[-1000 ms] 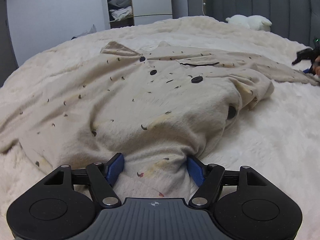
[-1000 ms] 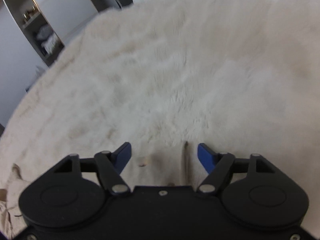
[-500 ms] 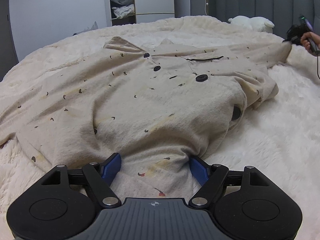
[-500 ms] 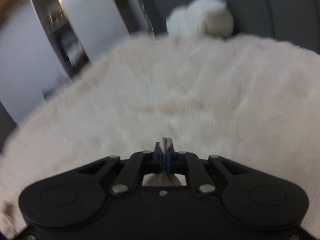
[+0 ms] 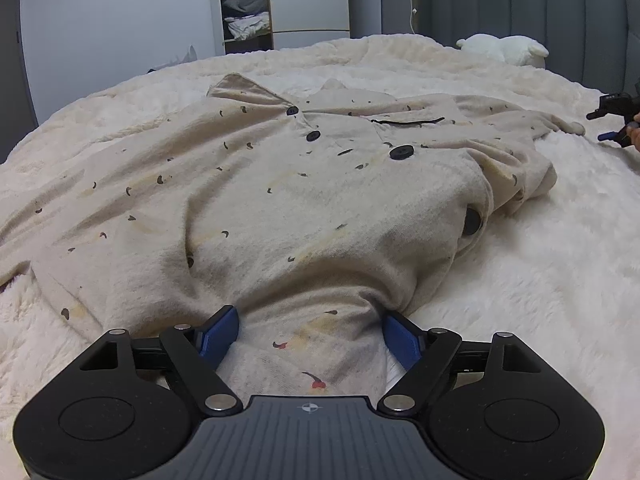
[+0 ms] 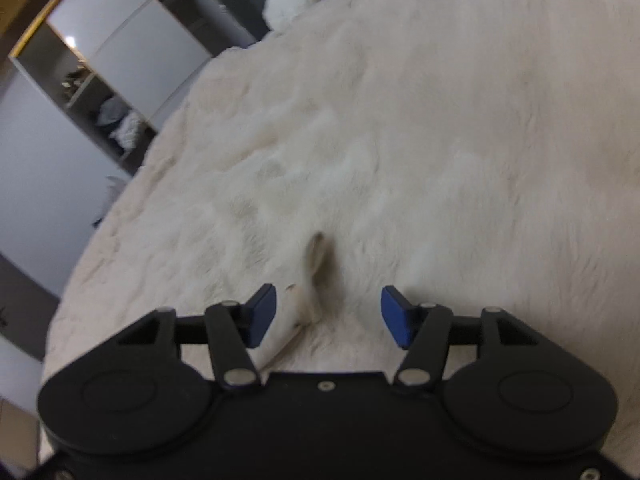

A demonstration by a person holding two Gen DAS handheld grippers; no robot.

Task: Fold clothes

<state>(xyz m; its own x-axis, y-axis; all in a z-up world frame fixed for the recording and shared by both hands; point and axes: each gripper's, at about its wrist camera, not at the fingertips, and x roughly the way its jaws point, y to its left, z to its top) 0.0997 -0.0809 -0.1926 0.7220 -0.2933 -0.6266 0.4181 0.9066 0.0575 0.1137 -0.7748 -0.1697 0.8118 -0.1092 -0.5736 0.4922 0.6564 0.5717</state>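
- A beige shirt (image 5: 280,200) of soft, matte knit lies spread front-up and rumpled across the bed, dotted with small dark crescent marks and faint yellowish streaks.
- Round dark buttons (image 5: 401,152) run in a line toward the collar at 12 o'clock; a thin dark trim line edges a chest pocket.
- The left gripper (image 5: 310,334) sits at 6 o'clock in its view, blue pads spread wide and opening, the bunched hem lying between them; neither pad visibly presses the cloth.
- A fluffy cream blanket (image 5: 540,280) with long pile covers the bed under the shirt.
- At 3 o'clock the sleeve cuff (image 5: 574,128) ends just beside the right gripper (image 5: 612,118).
- In the right wrist view the right gripper's jaws are parting, the cuff's curled tip between them, touching neither pad.
- A white plush toy (image 5: 504,46) rests at 1 o'clock against a grey channel-padded headboard (image 5: 520,0).
- An open shelf (image 5: 244,12) at 12 o'clock holds folded clothes, between pale wardrobe doors.
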